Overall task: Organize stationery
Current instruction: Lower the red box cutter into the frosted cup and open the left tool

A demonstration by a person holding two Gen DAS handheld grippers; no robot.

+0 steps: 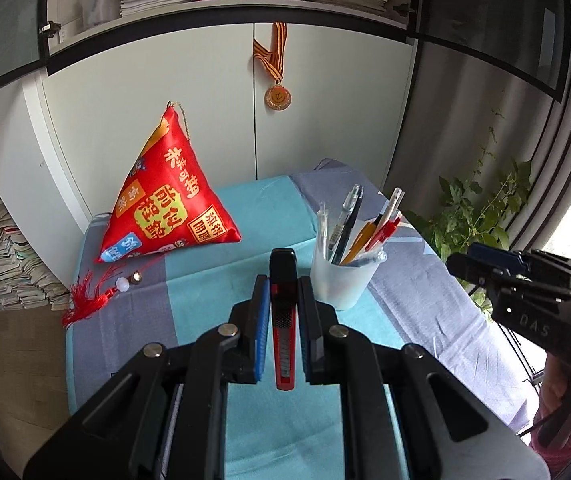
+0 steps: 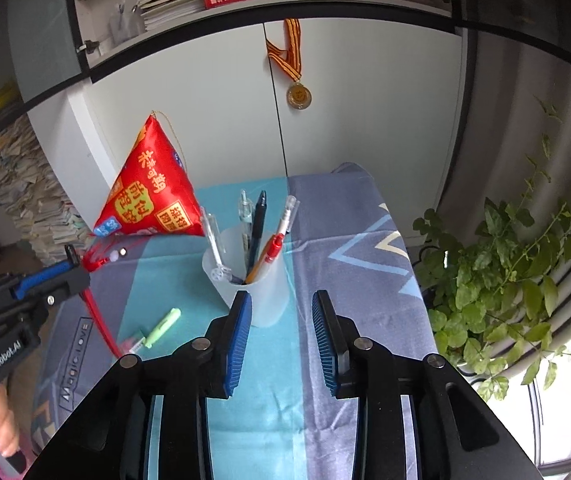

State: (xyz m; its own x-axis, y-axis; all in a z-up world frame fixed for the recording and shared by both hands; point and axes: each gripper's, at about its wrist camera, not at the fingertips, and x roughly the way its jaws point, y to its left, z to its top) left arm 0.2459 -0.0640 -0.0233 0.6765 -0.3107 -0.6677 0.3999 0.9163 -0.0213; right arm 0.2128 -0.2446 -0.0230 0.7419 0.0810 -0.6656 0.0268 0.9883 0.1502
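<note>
At the far left corner of the desk (image 2: 365,216), draped in a blue-and-teal cloth, a red satin pyramid pouch (image 1: 165,208) stands on its base with yellow Chinese characters across it, its red tassel (image 1: 85,300) trailing towards the left edge; it looks decorative, not part of the sorting. Nearer the front-left, a pale green highlighter (image 2: 163,326) lies flat on the cloth beside another small pen, apparently still waiting to be put away; the cloth there reads "Magic Love".

The left gripper (image 1: 283,300) has its fingers drawn narrow on a red-and-black utility knife (image 1: 284,320), held lengthwise between the pads and pointing towards the cup, presumably so it can go in end first. Its handle, seen from the right wrist, is marked "GenRobot.AI".

Right of centre stands the translucent pen cup (image 2: 253,288), already holding several pens leaning against its rim. The right gripper (image 2: 281,320) hovers just before it, fingers parted and holding nothing; its body in the left view reads "DAS".

A gold medal (image 1: 278,97) hangs on the cabinet behind.
</note>
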